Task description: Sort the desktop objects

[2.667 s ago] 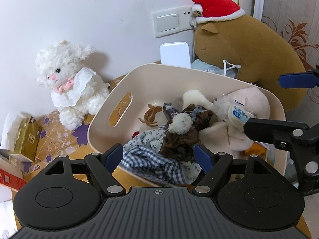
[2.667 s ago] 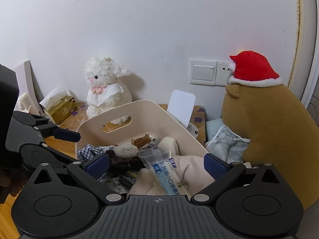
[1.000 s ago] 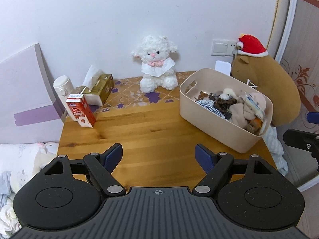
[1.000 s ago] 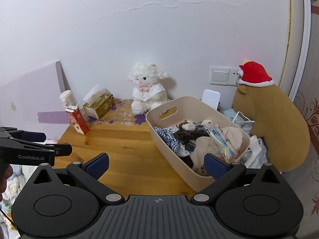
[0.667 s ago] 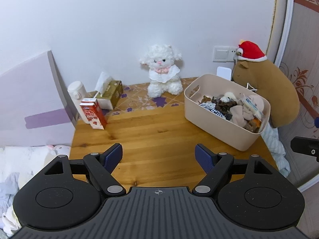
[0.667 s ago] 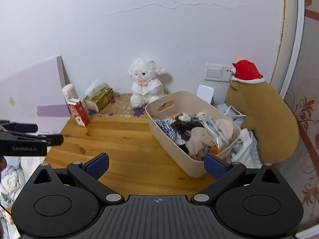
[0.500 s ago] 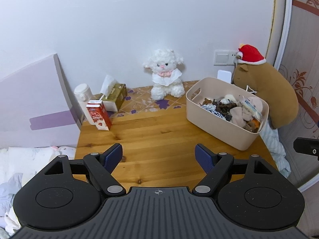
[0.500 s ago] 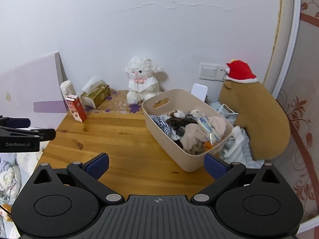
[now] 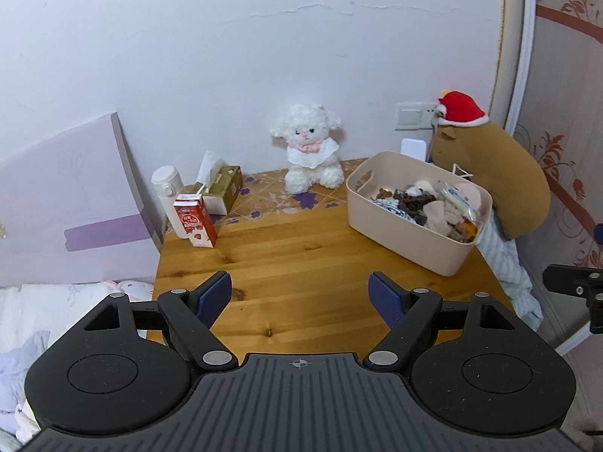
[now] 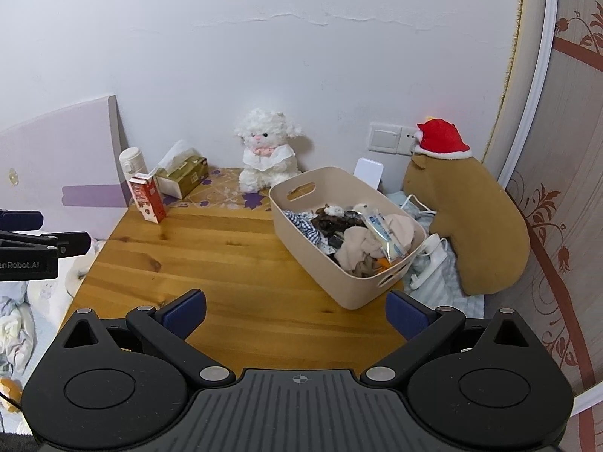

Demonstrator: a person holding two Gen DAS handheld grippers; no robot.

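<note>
A beige bin point(image 9: 399, 226) point(image 10: 297, 241) stands at the right side of the wooden table point(image 9: 301, 263) point(image 10: 211, 256), filled with cloth items, a small plush and a plastic packet point(image 10: 384, 235). My left gripper point(image 9: 300, 297) hangs open above the table's near edge, nothing between its fingers. My right gripper point(image 10: 296, 310) is open too, well back from the bin. Each gripper shows at the edge of the other's view.
A white lamb plush point(image 9: 309, 150) point(image 10: 265, 150) sits at the back by the wall. A red carton point(image 9: 194, 220), white bottle point(image 9: 166, 188) and tissue box point(image 9: 222, 184) stand at the left. A brown capybara plush point(image 10: 471, 211) with a red hat leans at the right.
Both grippers have pulled far back and up from the bin, which was close under them 2.7 s ago. The whole table is now in view. Both stay open.
</note>
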